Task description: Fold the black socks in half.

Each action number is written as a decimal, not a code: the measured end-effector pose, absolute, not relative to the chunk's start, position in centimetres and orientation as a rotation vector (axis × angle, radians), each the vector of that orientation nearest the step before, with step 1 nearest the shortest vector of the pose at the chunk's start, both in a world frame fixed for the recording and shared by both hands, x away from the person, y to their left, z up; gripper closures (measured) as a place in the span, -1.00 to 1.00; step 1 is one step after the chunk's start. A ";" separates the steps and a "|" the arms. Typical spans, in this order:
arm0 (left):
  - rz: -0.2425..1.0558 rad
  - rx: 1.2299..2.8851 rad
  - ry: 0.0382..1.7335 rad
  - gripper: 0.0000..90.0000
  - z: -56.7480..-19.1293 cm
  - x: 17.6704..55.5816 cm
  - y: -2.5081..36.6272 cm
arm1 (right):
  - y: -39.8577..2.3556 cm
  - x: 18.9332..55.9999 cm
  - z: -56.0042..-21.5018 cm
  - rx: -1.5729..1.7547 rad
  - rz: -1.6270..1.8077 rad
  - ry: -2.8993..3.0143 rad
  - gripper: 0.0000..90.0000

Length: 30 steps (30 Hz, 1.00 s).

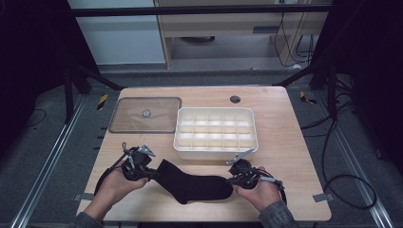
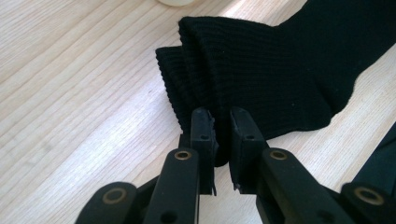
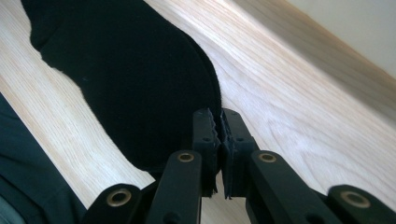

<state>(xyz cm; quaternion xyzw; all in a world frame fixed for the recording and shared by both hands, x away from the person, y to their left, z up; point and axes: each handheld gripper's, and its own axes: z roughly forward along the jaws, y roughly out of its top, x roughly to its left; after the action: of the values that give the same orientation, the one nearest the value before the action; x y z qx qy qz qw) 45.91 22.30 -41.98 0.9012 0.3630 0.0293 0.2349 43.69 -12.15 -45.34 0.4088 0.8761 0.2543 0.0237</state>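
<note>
A black sock [image 1: 192, 184] lies stretched across the near part of the wooden table [image 1: 285, 142], cuff to the left and toe to the right. My left gripper [image 1: 147, 174] is shut on the ribbed cuff [image 2: 205, 79], which bunches into folds between its jaws. My right gripper [image 1: 231, 181] is shut on the sock's toe end [image 3: 140, 84], its jaws pinching the rounded edge of the fabric. In the left gripper view the gripper [image 2: 221, 122] shows fabric wedged between the pads. In the right gripper view the gripper [image 3: 220, 122] has its jaws nearly touching on the thin cloth.
A white divided organizer box [image 1: 215, 131] stands just behind the sock in the middle of the table. Its clear lid [image 1: 145, 115] lies flat at the back left. A round cable hole [image 1: 235, 99] sits near the far edge.
</note>
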 end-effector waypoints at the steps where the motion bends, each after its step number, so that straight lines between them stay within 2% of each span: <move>1: 0.085 2.473 0.998 0.80 -41.9 45.9 22.5 | -11.9 43.7 -45.4 1.260 0.789 2.716 0.91; 5: 0.090 2.476 0.996 0.80 -41.5 45.8 22.9 | -10.7 44.0 -45.6 1.229 0.787 2.733 0.88; 6: 0.091 2.475 0.996 0.80 -41.5 45.8 23.0 | -10.4 44.0 -45.7 1.232 0.784 2.733 0.82; 9: 0.090 2.474 0.997 0.80 -41.4 45.8 23.2 | -10.2 44.0 -45.6 1.227 0.789 2.719 0.47; 13: 0.089 2.472 0.995 0.80 -41.3 45.8 23.3 | -10.3 43.8 -45.3 1.231 0.792 2.704 0.29; 17: 0.092 2.474 0.995 0.80 -41.2 45.7 23.4 | -10.2 43.7 -45.8 1.239 0.775 2.719 0.40; 21: 0.093 2.473 0.997 0.80 -41.1 45.8 23.6 | -10.2 43.6 -46.0 1.239 0.775 2.743 0.75; 23: 0.091 2.474 0.994 0.80 -41.0 45.8 23.6 | -10.3 43.7 -46.0 1.225 0.778 2.746 0.84; 30: 0.100 2.477 0.989 0.80 -40.5 45.8 23.8 | -10.0 43.6 -46.0 1.218 0.794 2.752 0.89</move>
<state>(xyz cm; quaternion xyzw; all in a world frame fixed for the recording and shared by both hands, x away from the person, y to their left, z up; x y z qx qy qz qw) 45.79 23.85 -40.52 0.9022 0.3604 0.0364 0.2341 43.63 -10.00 -46.00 0.3914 0.8841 0.2550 0.0147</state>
